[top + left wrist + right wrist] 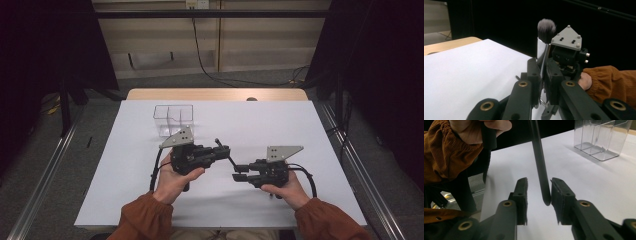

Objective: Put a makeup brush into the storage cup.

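Observation:
A makeup brush (231,159) with a dark handle, a silver ferrule and a grey-tipped bristle head (546,30) hangs over the white table (280,120). My left gripper (225,149) is shut on it at the ferrule (541,52); the bristles stick out past the jaws (542,68). The handle (540,162) slants down between the jaws of my right gripper (539,182), which stand open. Its rounded end lies close against one pad (555,192), with a clear gap to the other. In the high view my right gripper (239,172) faces the left one.
A clear plastic organizer (173,120) with compartments stands on the table behind the left gripper, also seen at the top right of the right gripper view (601,137). The person's orange sleeves (145,217) come in from the near edge. Dark curtains flank the table.

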`<act>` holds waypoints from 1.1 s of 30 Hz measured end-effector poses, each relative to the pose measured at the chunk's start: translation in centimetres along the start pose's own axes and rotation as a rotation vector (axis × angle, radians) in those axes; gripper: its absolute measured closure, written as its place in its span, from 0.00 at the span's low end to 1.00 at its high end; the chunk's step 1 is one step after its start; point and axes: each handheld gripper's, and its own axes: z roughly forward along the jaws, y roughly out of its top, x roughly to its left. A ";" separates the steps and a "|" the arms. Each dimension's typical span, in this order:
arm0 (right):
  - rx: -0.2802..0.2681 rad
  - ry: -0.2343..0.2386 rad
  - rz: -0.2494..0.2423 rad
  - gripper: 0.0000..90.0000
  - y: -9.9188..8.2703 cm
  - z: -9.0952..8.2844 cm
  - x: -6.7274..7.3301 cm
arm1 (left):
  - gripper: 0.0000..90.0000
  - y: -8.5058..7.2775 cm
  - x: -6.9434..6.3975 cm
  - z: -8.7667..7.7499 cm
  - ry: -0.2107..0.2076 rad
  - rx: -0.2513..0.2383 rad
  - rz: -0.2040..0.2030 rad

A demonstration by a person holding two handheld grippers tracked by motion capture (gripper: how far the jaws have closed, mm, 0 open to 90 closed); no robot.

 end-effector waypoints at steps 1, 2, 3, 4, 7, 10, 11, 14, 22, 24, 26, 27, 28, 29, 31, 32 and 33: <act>-0.001 -0.003 0.003 0.67 0.0 0.0 0.0 | 0.93 0.0 0.0 0.0 -0.001 -0.003 -0.005; -0.003 -0.005 0.002 0.66 0.1 0.0 0.0 | 0.94 0.0 0.1 0.0 0.005 -0.002 -0.005; -0.006 -0.009 0.001 0.64 0.1 -0.1 0.0 | 0.93 0.0 0.1 -0.1 0.012 0.005 -0.001; -0.004 -0.010 0.001 0.62 0.1 -0.1 0.0 | 0.93 0.0 0.2 -0.1 0.018 0.008 0.004; -0.004 -0.015 0.009 0.55 0.2 -0.1 0.1 | 0.93 -0.1 0.3 -0.2 0.033 0.016 0.022; -0.003 -0.021 0.016 0.46 0.2 -0.1 0.1 | 0.93 -0.1 0.3 -0.2 0.040 0.021 0.030; -0.002 -0.021 0.016 0.45 0.2 -0.1 0.1 | 0.93 -0.1 0.4 -0.2 0.043 0.021 0.030; 0.004 -0.032 0.019 0.35 0.3 -0.1 0.2 | 0.93 -0.1 0.5 -0.3 0.050 0.023 0.031; -0.002 -0.050 0.027 0.16 0.6 -0.2 0.3 | 0.93 -0.1 0.9 -0.8 0.082 0.033 0.024; -0.013 -0.059 0.039 0.08 0.6 -0.3 0.2 | 0.93 -0.1 1.1 -1.0 0.085 0.030 0.017; -0.018 -0.075 0.039 0.05 0.7 -0.4 0.2 | 0.93 -0.1 1.2 -1.1 0.106 0.023 0.004; -0.022 -0.074 0.042 0.05 0.7 -0.5 0.2 | 0.93 -0.1 1.3 -1.2 0.110 0.019 -0.005; -0.031 -0.075 0.050 0.03 0.7 -0.5 0.2 | 0.93 -0.1 1.4 -1.2 0.115 0.020 -0.008; -0.033 -0.074 0.053 0.02 0.7 -0.6 0.2 | 0.93 -0.1 1.4 -1.1 0.121 0.021 -0.006; -0.031 -0.092 0.046 0.02 0.7 -0.6 0.1 | 0.93 -0.1 1.4 -1.1 0.120 0.025 -0.005; -0.031 -0.101 0.045 0.02 0.7 -0.7 0.1 | 0.93 -0.1 1.4 -1.1 0.125 0.029 -0.001; -0.033 -0.112 0.052 0.02 0.7 -0.7 0.1 | 0.93 -0.1 1.4 -1.2 0.128 0.033 0.003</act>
